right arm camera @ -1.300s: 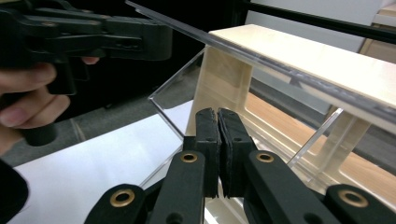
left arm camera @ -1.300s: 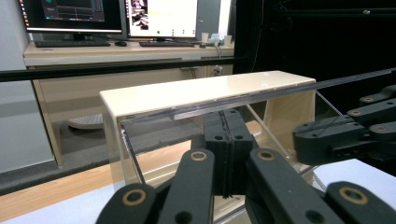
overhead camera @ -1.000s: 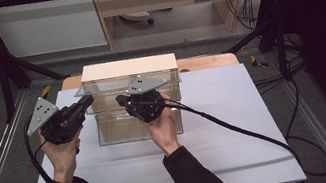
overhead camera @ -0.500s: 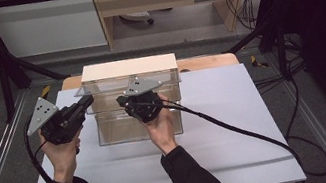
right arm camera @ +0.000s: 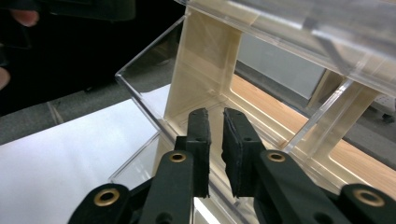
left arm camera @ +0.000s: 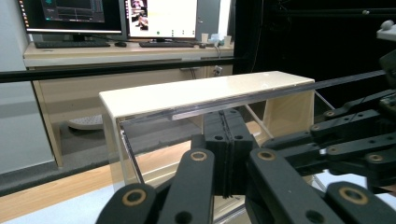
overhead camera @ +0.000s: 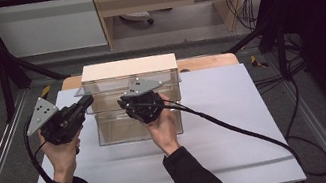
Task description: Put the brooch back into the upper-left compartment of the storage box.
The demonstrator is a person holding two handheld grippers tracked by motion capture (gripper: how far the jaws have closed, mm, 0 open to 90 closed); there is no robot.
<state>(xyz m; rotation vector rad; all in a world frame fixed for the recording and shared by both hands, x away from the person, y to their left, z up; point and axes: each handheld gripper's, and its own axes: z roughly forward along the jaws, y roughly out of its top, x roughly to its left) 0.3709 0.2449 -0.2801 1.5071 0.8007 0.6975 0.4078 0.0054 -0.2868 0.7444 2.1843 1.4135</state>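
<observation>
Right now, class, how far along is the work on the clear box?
Done: the right gripper has just been opening its jaws, nothing between them, at the clear lower tray. In hand: the left gripper, shut, has its tips just under the edge of the clear top panel. Left: probably moving that panel; neither gripper holds anything.

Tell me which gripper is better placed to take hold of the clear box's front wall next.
Right, probably. The right gripper has just been opening, nothing between its pads, and points at the clear box front. The left gripper is shut at the box's upper left corner.
</observation>
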